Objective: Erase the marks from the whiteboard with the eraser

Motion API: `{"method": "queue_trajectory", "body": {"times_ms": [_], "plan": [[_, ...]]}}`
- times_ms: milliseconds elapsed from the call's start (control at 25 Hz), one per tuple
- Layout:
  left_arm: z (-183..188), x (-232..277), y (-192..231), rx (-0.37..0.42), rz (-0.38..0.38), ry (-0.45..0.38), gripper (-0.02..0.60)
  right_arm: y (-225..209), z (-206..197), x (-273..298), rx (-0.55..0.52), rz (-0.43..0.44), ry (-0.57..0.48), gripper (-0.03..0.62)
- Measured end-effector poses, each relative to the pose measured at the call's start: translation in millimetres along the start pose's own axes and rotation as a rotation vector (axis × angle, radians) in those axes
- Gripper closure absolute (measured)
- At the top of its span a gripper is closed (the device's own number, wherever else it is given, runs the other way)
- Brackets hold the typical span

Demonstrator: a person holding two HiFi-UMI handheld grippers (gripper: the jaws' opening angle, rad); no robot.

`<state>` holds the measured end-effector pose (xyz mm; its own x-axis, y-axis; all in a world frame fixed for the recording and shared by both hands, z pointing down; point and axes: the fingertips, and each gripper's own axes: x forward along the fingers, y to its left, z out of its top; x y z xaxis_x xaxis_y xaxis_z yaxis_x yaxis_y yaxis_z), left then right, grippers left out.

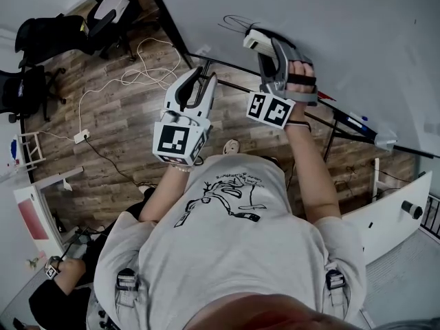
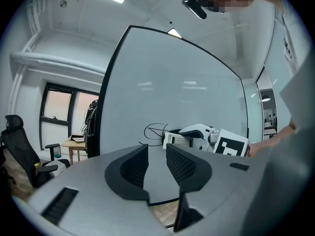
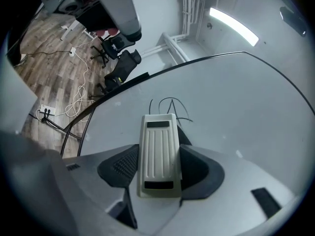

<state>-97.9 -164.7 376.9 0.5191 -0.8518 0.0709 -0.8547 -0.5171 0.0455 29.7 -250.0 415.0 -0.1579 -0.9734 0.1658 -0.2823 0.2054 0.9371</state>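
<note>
The whiteboard (image 1: 344,33) stands upright ahead of me, with a black scribble (image 1: 237,23) near its lower left part. My right gripper (image 1: 264,44) is shut on a white ribbed eraser (image 1: 256,41), whose tip is just beside the scribble. In the right gripper view the eraser (image 3: 158,154) sits lengthwise between the jaws, with the scribble (image 3: 170,107) just past its far end. My left gripper (image 1: 201,75) hangs open and empty to the left, short of the board. The left gripper view shows the scribble (image 2: 155,131) and the eraser (image 2: 176,140) beyond its open jaws.
The board's stand has a tray with markers (image 1: 357,122) and dark legs over the wood floor. Office chairs (image 1: 41,36) stand at the far left, and white cables (image 1: 137,67) and a power strip (image 1: 81,136) lie on the floor. Another person's hand (image 1: 62,273) shows at the lower left.
</note>
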Motion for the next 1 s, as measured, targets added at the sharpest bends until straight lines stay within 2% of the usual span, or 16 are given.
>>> {"method": "queue_trajectory", "body": {"times_ms": [360,560,680,840,1000], "plan": [[-5,-7,5,-0.005,0.021,0.010,0.459,58,-14,11,-0.012,0.091,0.022,0.336],[-5,-11,8,-0.006,0.030,0.010,0.458,59,-10,7,0.035,0.153,0.032,0.335],[-5,-12,7,-0.011,0.031,0.008,0.458,36,10,-7,0.052,0.133,-0.013,0.335],[-2,-13,8,-0.009,0.032,-0.001,0.458,-19,47,-24,0.068,0.040,-0.083,0.335],[-1,-15,12,-0.009,0.037,-0.007,0.459,-66,65,-21,0.052,-0.046,-0.094,0.335]]}}
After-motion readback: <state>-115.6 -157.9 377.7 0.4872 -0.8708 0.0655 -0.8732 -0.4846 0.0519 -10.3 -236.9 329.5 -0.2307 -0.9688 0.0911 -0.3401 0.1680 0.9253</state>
